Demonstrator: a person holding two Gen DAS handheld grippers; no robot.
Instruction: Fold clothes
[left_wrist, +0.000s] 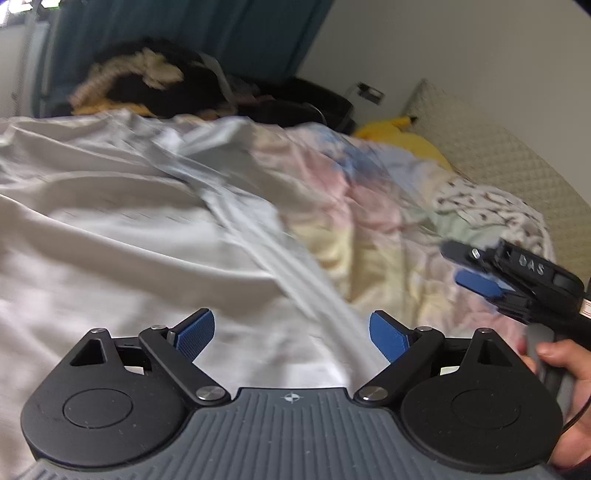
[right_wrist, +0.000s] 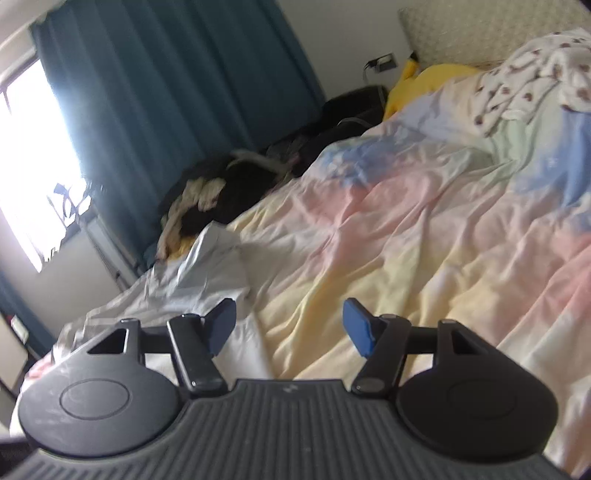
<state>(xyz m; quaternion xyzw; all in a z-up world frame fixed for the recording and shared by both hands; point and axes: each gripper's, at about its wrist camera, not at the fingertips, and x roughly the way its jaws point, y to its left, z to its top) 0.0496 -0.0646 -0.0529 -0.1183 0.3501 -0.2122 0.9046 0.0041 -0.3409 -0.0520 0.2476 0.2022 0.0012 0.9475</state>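
A pale grey-white garment (left_wrist: 122, 229) lies crumpled on the bed, filling the left and middle of the left wrist view. My left gripper (left_wrist: 291, 334) hovers above it, open, with nothing between its blue pads. The right wrist view shows the same garment (right_wrist: 192, 280) at lower left. My right gripper (right_wrist: 290, 326) is open over the edge where the garment meets the pastel duvet (right_wrist: 424, 229), and its jaws hold nothing. The right gripper (left_wrist: 480, 273) also appears at the right of the left wrist view, held by a hand (left_wrist: 569, 373).
A pastel duvet (left_wrist: 369, 206) covers the bed. A patterned white cloth (right_wrist: 528, 81) and a yellow plush (right_wrist: 424, 79) lie near the headboard (left_wrist: 498, 155). Dark clothes are piled (right_wrist: 221, 195) beside the bed under a teal curtain (right_wrist: 166, 92). A bright window (right_wrist: 33, 155) is at left.
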